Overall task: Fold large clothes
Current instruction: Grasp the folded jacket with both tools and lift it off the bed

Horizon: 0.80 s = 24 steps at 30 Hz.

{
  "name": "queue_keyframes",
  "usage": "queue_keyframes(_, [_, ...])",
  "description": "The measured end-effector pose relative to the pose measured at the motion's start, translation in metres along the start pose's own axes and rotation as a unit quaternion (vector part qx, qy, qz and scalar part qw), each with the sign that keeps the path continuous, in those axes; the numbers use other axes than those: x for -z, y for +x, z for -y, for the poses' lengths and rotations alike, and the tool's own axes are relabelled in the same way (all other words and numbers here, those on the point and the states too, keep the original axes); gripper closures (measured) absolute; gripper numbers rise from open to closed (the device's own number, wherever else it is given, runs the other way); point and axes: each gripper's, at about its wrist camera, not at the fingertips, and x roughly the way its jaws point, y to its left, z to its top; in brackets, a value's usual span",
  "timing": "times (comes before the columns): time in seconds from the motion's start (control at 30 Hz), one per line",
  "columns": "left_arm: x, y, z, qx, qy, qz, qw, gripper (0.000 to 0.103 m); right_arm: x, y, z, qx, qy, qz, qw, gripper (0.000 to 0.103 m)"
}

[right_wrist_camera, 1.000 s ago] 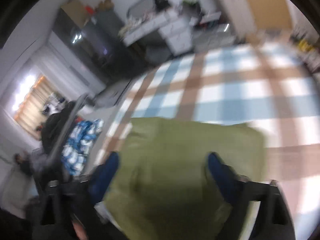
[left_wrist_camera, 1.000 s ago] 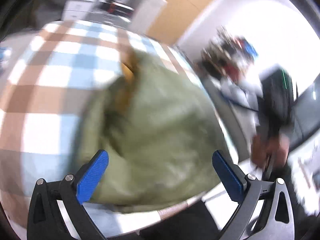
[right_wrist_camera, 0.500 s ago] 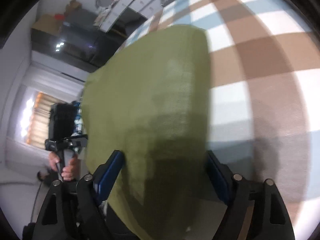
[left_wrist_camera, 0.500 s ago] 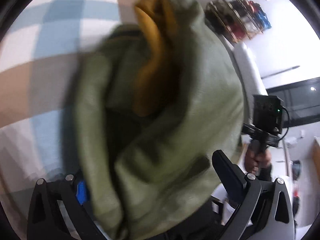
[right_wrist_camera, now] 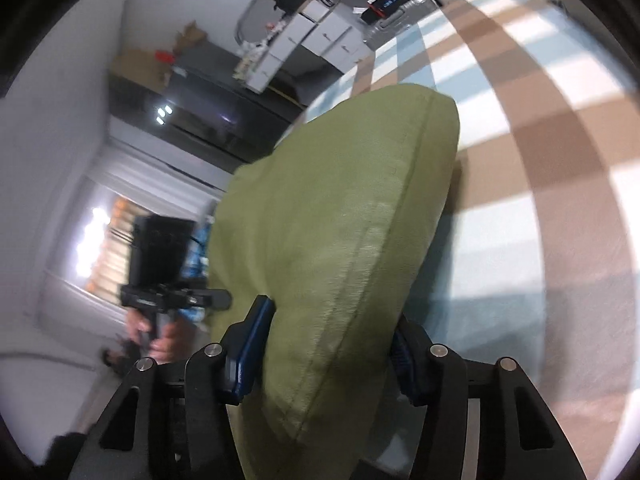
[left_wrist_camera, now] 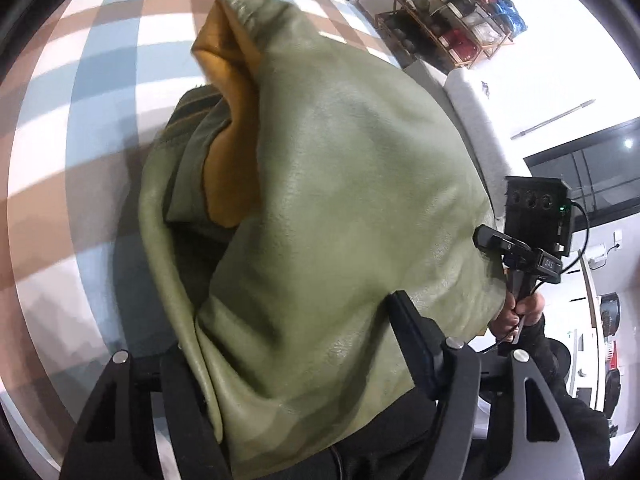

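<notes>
Green jacket [left_wrist_camera: 340,200] now bunches between both closing grippers, wide apart earlier.

A folded olive-green garment [right_wrist_camera: 336,248] fills the centre of the frame, its stitched edge running between the closing blue pads of the right gripper [right_wrist_camera: 326,350] at the bottom. The checked cloth [right_wrist_camera: 552,184] spreads right. At lower left the left gripper [right_wrist_camera: 168,296] appears, blurred.

There is one green jacket [left_wrist_camera: 340,208] with one orange lining [left_wrist_camera: 232,136], one checked cloth [left_wrist_camera: 80,80], two grippers, left [left_wrist_camera: 288,364] and right [right_wrist_camera: 328,344], and one shelf rack [left_wrist_camera: 460,12] at upper right.
</notes>
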Motion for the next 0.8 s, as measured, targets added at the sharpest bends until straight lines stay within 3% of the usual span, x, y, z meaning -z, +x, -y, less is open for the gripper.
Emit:
queue_keyframes(0.1, [-0.001,0.005,-0.012,-0.005,0.0,-0.001,1.0,0.038,0.005,0.01,0.02,-0.008,0.035,-0.008,0.999,0.048])
queue_keyframes(0.3, [0.0,0.012,-0.027,-0.006,-0.016,-0.01,0.9998,0.036,-0.004,0.04,0.012,0.056,0.027,-0.05,0.997,0.027])
queue_keyframes(0.4, [0.006,0.006,-0.028,-0.007,-0.018,-0.007,0.9998,0.037,-0.007,0.039,0.002,0.077,0.008,-0.045,0.996,0.029])
queue_keyframes(0.5, [0.004,-0.004,-0.014,-0.004,-0.011,0.003,0.9999,0.048,-0.01,0.024,-0.014,0.057,-0.012,-0.019,0.998,0.043])
queue_keyframes(0.57, [0.003,-0.018,-0.007,0.003,-0.005,0.014,0.9999,0.051,-0.011,0.011,-0.024,0.017,-0.012,0.003,1.0,0.051])
queue_keyframes(0.8, [0.008,-0.065,0.027,-0.007,0.037,0.042,0.9984,0.052,-0.021,-0.005,-0.084,-0.051,-0.04,0.056,0.996,0.052])
